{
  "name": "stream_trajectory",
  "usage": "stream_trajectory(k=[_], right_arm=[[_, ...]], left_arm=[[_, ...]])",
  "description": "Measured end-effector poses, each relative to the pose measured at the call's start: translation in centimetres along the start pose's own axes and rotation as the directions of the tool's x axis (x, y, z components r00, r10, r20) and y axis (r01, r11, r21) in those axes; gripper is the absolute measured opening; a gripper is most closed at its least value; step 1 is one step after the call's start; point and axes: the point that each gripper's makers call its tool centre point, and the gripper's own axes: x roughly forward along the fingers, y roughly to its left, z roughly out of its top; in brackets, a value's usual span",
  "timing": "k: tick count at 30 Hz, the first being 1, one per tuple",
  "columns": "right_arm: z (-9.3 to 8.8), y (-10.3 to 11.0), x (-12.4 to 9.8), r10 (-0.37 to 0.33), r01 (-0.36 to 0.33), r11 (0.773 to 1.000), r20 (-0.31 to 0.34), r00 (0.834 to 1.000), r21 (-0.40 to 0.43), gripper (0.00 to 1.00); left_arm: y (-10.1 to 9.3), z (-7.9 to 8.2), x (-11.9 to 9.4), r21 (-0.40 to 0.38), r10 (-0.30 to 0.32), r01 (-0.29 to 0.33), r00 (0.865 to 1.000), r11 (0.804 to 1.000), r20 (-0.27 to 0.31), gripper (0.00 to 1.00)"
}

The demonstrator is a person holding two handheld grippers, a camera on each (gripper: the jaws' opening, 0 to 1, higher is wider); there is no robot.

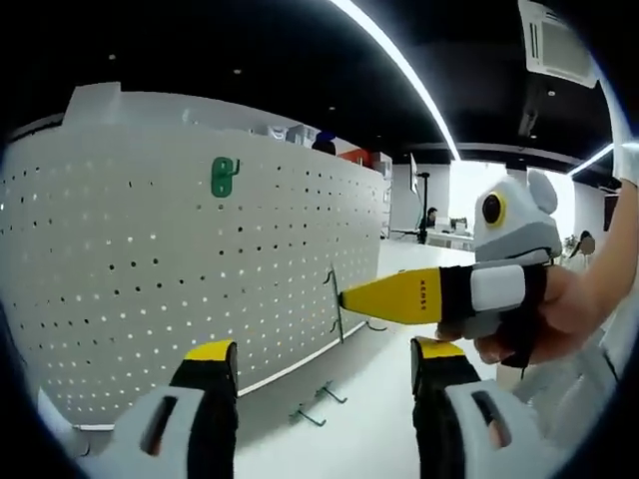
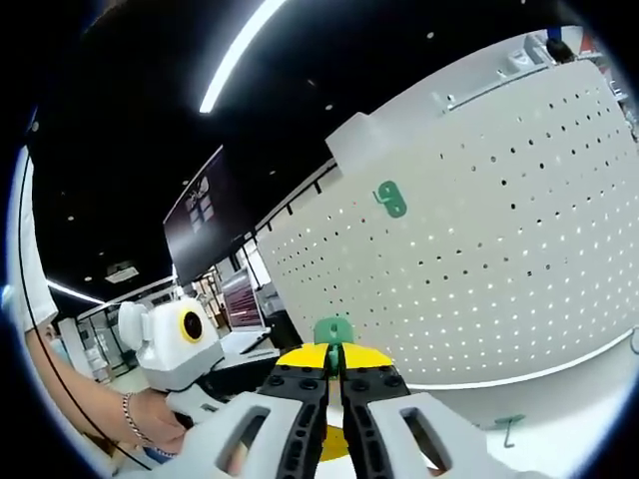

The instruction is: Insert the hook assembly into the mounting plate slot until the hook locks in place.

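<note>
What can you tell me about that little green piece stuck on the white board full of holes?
The green piece looks like a small plastic hook mount, flat and rounded, with a notch or hole near its top. It sits alone on the upper part of the white pegboard, apparently fixed flat against it. The right gripper view shows it tilted, since that camera is rolled. Neither gripper touches it. Finer detail is too small to tell.

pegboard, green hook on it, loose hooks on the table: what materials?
Pegboard: looks like white painted sheet metal or plastic, matte, evenly punched holes; cannot tell which. Green hook on it: likely moulded plastic, solid colour, soft rounded edges. Loose hooks on the table: thin bent wire, probably metal, with a green tint. The right gripper is shut on a similar green piece.
</note>
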Motion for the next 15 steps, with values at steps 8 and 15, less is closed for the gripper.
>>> stream_trajectory(k=[8, 15], right_arm=[[-0.10, 0.04, 0.01, 0.001, -0.001, 1.000, -0.004, 1.000, 0.005, 0.00], [-0.42, -0.13, 0.02, -0.027, 0.023, 0.995, -0.045, 0.999, -0.100, 0.00]], left_arm=[[-0.05, -0.50, 0.24, 0.038, 0.013, -0.012, 0.999, 0.999, -0.031, 0.94], [0.02, -0.89, 0.12, 0.027, 0.013, -0.011, 0.999, 1.000, -0.044, 0.91]])
